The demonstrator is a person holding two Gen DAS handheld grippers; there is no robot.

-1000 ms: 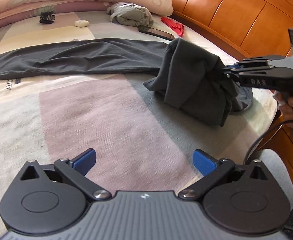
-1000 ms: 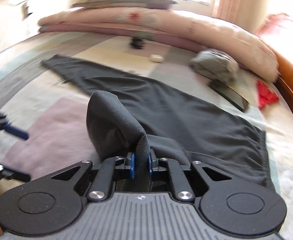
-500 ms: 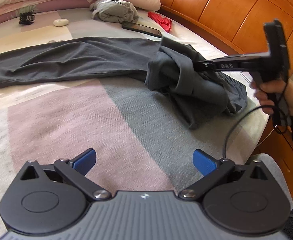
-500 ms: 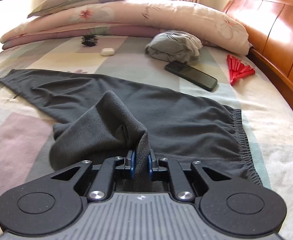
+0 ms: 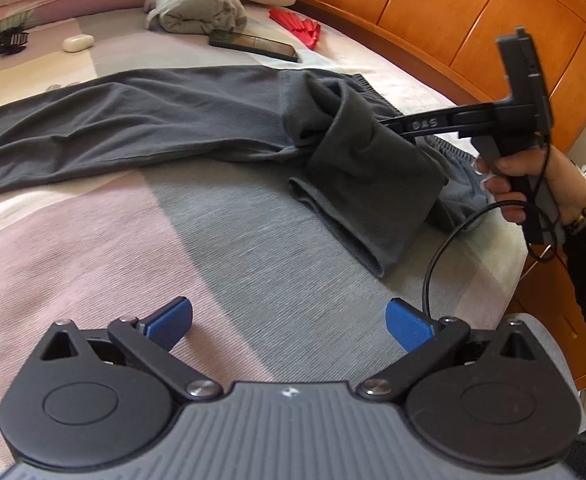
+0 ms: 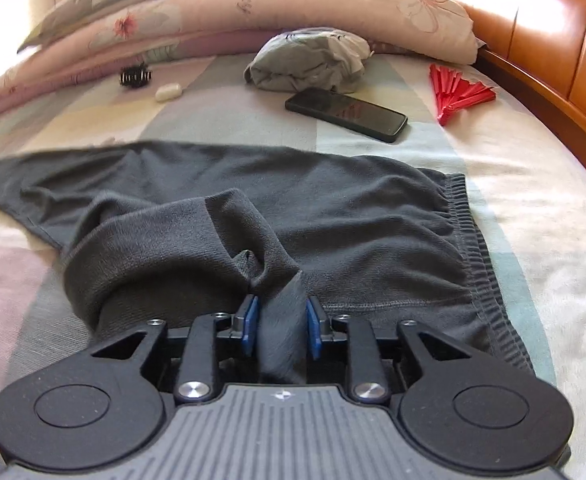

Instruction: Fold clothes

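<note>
One striped bedspread [image 5: 221, 240], wooden headboard [image 5: 433, 8]

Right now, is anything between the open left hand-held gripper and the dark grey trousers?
Nothing visible. Only bare striped bedspread lies between the left hand-held gripper and the dark grey trousers; the right hand-held gripper grips their bunched leg.

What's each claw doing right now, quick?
Left claw: open, holding nothing, above the bedspread.
Right claw: closed on a fold of the dark grey trousers.
</note>
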